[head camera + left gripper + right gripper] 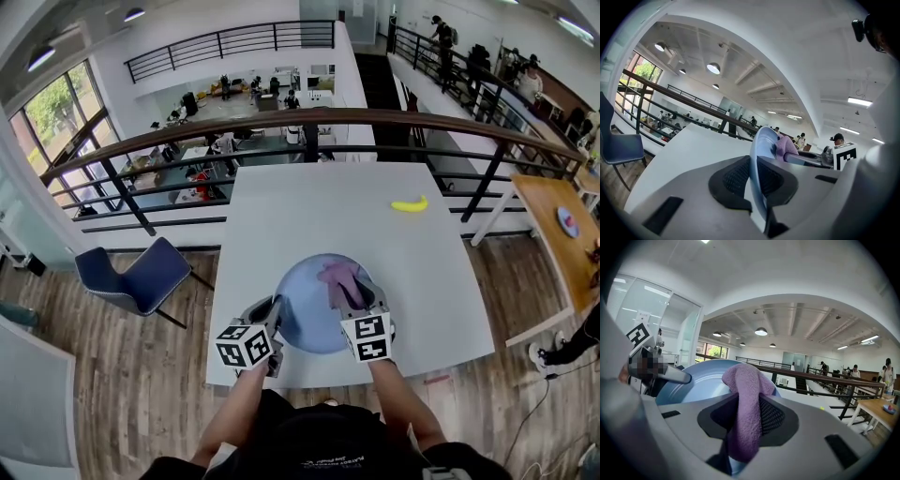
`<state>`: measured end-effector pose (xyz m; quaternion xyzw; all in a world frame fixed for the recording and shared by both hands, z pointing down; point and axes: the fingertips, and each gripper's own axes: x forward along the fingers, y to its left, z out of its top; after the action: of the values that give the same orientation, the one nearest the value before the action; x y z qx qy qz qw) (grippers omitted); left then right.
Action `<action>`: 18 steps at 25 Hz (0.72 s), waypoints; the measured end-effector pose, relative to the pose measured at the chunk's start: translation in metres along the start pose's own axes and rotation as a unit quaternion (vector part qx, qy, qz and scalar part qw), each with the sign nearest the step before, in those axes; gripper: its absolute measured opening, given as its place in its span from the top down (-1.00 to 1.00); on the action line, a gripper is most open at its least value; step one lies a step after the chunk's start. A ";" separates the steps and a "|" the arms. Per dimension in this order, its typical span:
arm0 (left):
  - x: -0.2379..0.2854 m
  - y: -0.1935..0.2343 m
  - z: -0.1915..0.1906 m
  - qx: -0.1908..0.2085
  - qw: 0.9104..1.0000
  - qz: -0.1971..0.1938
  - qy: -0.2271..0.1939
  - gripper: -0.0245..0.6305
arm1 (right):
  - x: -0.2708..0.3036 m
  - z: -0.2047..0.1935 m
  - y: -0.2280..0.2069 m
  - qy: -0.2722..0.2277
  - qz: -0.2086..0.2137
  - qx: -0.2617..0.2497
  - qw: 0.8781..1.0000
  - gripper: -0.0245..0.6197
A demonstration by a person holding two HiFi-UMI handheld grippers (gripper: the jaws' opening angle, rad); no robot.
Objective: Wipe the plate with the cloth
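Note:
A pale blue plate is held tilted above the near part of the white table. My left gripper is shut on the plate's left rim, which runs edge-on between its pads. My right gripper is shut on a pink-purple cloth, and the cloth lies against the plate's face. In the left gripper view the cloth shows behind the plate, with the right gripper's marker cube beside it.
A yellow banana lies on the table's far right. A blue chair stands left of the table. A railing runs behind the table's far edge, and a wooden table stands to the right.

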<state>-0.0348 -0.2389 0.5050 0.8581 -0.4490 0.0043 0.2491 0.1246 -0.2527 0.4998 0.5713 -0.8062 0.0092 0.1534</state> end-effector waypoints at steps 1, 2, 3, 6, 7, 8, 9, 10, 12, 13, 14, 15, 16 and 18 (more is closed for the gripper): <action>-0.001 0.001 0.000 0.000 1.000 -0.001 0.001 0.83 | -0.001 -0.001 0.001 0.002 0.000 0.002 1.000 0.55; -0.002 0.002 0.000 0.000 1.000 -0.001 0.001 0.83 | -0.001 -0.002 0.002 0.003 0.000 0.003 1.000 0.55; -0.003 0.002 0.001 0.001 1.000 0.000 0.002 0.83 | -0.001 -0.002 0.003 0.004 0.000 0.004 1.000 0.55; -0.003 0.006 -0.001 0.003 1.000 0.005 0.002 0.83 | -0.001 -0.001 0.007 -0.002 0.004 0.003 1.000 0.55; -0.004 0.007 -0.001 0.002 1.000 0.007 0.002 0.83 | -0.002 0.001 0.011 -0.007 0.007 0.003 1.000 0.55; -0.005 0.009 -0.001 0.001 1.000 0.009 0.001 0.83 | -0.003 0.004 0.015 -0.013 0.013 0.003 1.000 0.55; -0.007 0.010 -0.001 -0.001 1.000 0.011 0.000 0.83 | -0.005 0.007 0.020 -0.019 0.018 0.003 1.000 0.55; -0.008 0.011 -0.001 -0.002 1.000 0.012 -0.001 0.83 | -0.007 0.010 0.026 -0.023 0.025 0.003 0.999 0.55; -0.009 0.012 -0.001 -0.002 1.000 0.013 -0.001 0.83 | -0.009 0.013 0.041 -0.029 0.041 0.003 0.999 0.55; -0.010 0.013 -0.002 -0.001 1.000 0.013 0.000 0.83 | -0.010 0.015 0.051 -0.031 0.051 0.002 0.998 0.55; -0.011 0.013 -0.004 -0.001 1.000 0.014 0.001 0.83 | -0.011 0.017 0.061 -0.033 0.062 -0.001 0.998 0.55; -0.011 0.014 -0.005 -0.002 1.000 0.015 0.002 0.83 | -0.011 0.020 0.072 -0.034 0.073 -0.003 0.997 0.55; -0.012 0.015 -0.006 -0.003 1.000 0.016 0.003 0.83 | -0.011 0.021 0.082 -0.034 0.082 -0.005 0.996 0.55; -0.015 0.014 -0.007 -0.006 1.000 0.016 0.002 0.83 | -0.013 0.021 0.097 -0.029 0.096 -0.008 0.995 0.55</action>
<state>-0.0528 -0.2315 0.5133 0.8494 -0.4619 0.0074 0.2552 0.0341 -0.2114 0.4925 0.4900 -0.8615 0.0006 0.1330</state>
